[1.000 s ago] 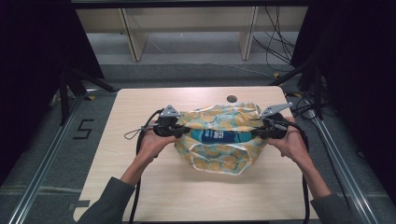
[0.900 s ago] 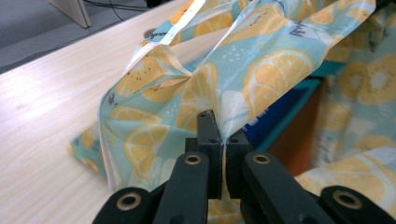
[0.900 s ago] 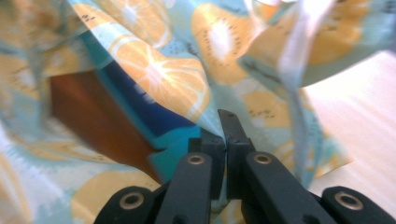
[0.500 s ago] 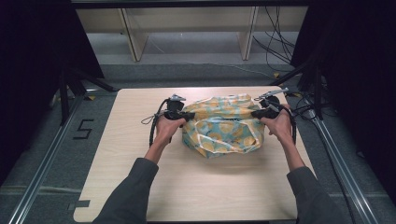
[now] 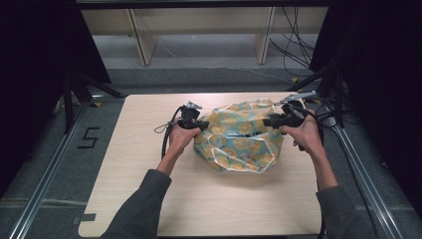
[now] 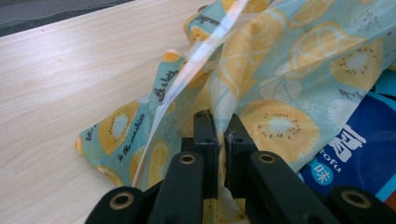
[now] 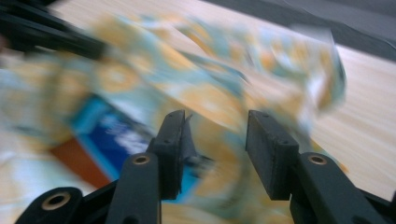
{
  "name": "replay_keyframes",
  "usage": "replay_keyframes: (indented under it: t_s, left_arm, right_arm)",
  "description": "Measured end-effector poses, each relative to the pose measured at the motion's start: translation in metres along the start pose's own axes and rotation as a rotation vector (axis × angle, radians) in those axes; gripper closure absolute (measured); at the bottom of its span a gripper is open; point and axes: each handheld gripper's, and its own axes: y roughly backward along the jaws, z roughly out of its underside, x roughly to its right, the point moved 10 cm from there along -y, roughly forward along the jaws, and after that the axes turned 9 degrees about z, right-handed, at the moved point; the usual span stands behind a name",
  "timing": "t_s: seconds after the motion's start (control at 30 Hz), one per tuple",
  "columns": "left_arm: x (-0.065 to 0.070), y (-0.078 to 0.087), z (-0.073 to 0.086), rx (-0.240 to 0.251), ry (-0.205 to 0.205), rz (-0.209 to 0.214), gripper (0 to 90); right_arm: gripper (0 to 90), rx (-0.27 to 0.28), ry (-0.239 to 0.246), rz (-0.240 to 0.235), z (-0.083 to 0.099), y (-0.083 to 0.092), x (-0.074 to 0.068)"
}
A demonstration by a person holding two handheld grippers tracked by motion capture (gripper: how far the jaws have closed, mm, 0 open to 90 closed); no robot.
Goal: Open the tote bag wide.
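One fruit-print bag (image 5: 239,142) lies at the table's (image 5: 149,199) centre, one blue packet (image 6: 355,158) inside. The left gripper (image 5: 199,124) pinches its edge; the right gripper (image 5: 268,121), jaws just opening, stands apart with nothing clamped.

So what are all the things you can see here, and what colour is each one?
bag: one, teal with yellow and orange fruit slices, middle of the table
packet: one, blue with white letters, inside the bag's mouth
table: one, light wood, under the bag
shelf unit: one, pale wood, on the floor behind the table
rails: two, grey metal, along the left and right of the table
number mark: one, black, on the floor left of the table
left gripper: one, black, jaws shut on the bag's left edge
right gripper: one, black, jaws apart at the bag's right edge, just been opening
hands: two, grey sleeves, one on each gripper
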Motion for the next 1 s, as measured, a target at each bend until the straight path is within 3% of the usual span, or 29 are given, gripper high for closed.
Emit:
replay_keyframes:
  t_s: [0.03, 0.1, 0.17, 0.2, 0.27, 0.3, 0.33, 0.4, 0.53, 0.63, 0.73, 0.8, 0.87, 0.93, 1.0]
  left_arm:
    - [0.000, -0.001, 0.000, 0.002, 0.007, -0.005, 86.6]
    - [-0.001, -0.004, 0.001, -0.008, 0.005, -0.005, 86.9]
    - [-0.002, -0.006, 0.003, -0.008, 0.020, -0.001, 87.3]
    - [-0.003, -0.007, 0.003, -0.011, 0.023, 0.002, 87.5]
    - [-0.003, -0.007, 0.004, -0.009, 0.033, 0.007, 87.9]
    - [-0.003, -0.007, 0.004, -0.009, 0.033, 0.007, 88.1]
    - [-0.003, -0.006, 0.003, -0.005, 0.034, 0.009, 88.2]
    - [-0.004, -0.004, 0.002, -0.004, 0.034, 0.011, 88.4]
    - [-0.009, -0.005, 0.005, -0.011, 0.052, 0.010, 88.6]
    - [-0.012, -0.007, 0.007, -0.013, 0.075, 0.008, 88.7]
    - [-0.012, -0.007, 0.007, -0.015, 0.071, 0.000, 88.5]
    - [-0.011, -0.006, 0.005, -0.010, 0.069, -0.003, 88.2]
    - [-0.009, -0.004, 0.004, -0.014, 0.062, 0.000, 85.9]
    - [-0.003, 0.000, 0.003, -0.018, 0.069, 0.015, 75.7]
    - [0.001, 0.009, -0.001, -0.009, 0.038, -0.021, 61.9]
  right_arm:
    - [58.5, -0.015, 0.036, -0.027, -0.003, 0.008, -0.008]
    - [61.6, 0.007, 0.045, -0.064, -0.011, 0.019, -0.026]
    - [71.3, 0.036, 0.084, -0.149, -0.015, 0.021, -0.048]
    - [76.6, 0.025, 0.111, -0.160, -0.013, 0.018, -0.057]
    - [84.4, -0.035, 0.173, -0.149, 0.000, 0.002, -0.071]
    - [86.9, -0.101, 0.218, -0.141, 0.010, -0.004, -0.073]
    - [88.3, -0.143, 0.229, -0.139, 0.020, -0.012, -0.077]
    - [90.0, -0.217, 0.241, -0.203, 0.040, -0.017, -0.090]
    - [90.0, -0.280, 0.328, -0.312, 0.084, -0.004, -0.119]
    - [90.0, -0.318, 0.354, -0.331, 0.115, 0.000, -0.133]
    - [90.0, -0.330, 0.356, -0.351, 0.134, 0.000, -0.141]
    - [90.0, -0.306, 0.350, -0.352, 0.132, 0.003, -0.141]
    - [90.0, -0.245, 0.314, -0.338, 0.113, 0.013, -0.139]
    - [90.0, -0.134, 0.310, -0.290, 0.083, 0.020, -0.130]
    - [89.4, -0.094, 0.315, -0.207, 0.058, 0.025, -0.114]
